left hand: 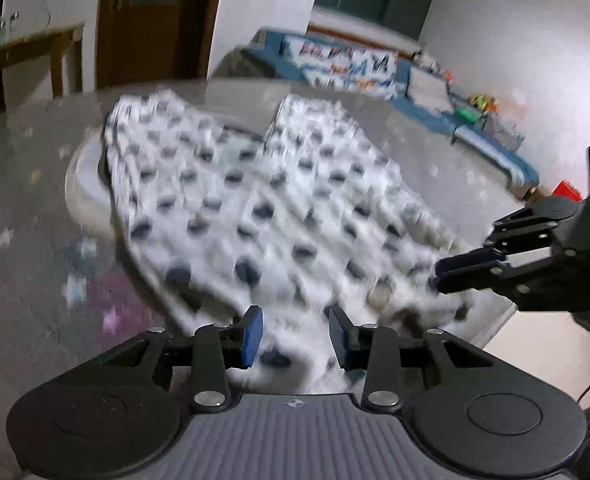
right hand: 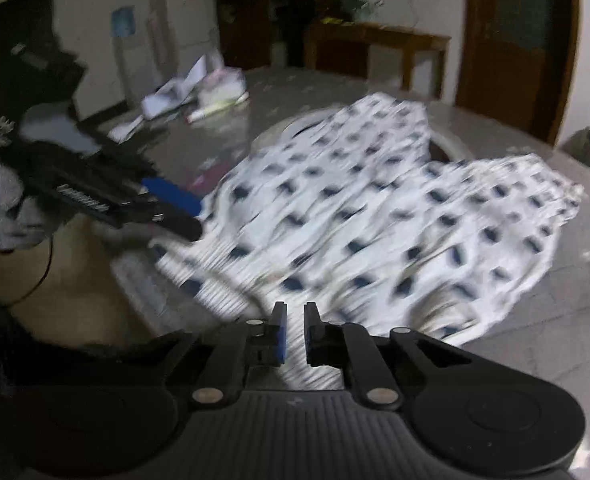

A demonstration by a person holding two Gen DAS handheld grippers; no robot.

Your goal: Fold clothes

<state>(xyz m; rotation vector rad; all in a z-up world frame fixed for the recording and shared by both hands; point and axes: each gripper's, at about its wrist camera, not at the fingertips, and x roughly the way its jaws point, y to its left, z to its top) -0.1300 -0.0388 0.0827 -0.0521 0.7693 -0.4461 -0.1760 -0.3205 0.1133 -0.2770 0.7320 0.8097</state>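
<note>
At the table's (left hand: 35, 200) near edge, we hold the spotted garment (left hand: 255, 208) stretching away.
Left claw (left hand: 295, 340) half-open around cloth; right claw (right hand: 293, 330) narrowly parted over hem.

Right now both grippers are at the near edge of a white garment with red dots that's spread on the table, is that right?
Not quite: the dots are dark blue, not red, as the right wrist view shows most clearly. The rest holds. The left gripper and the right gripper are both at the near edge of the white garment, which lies spread on the table.
</note>
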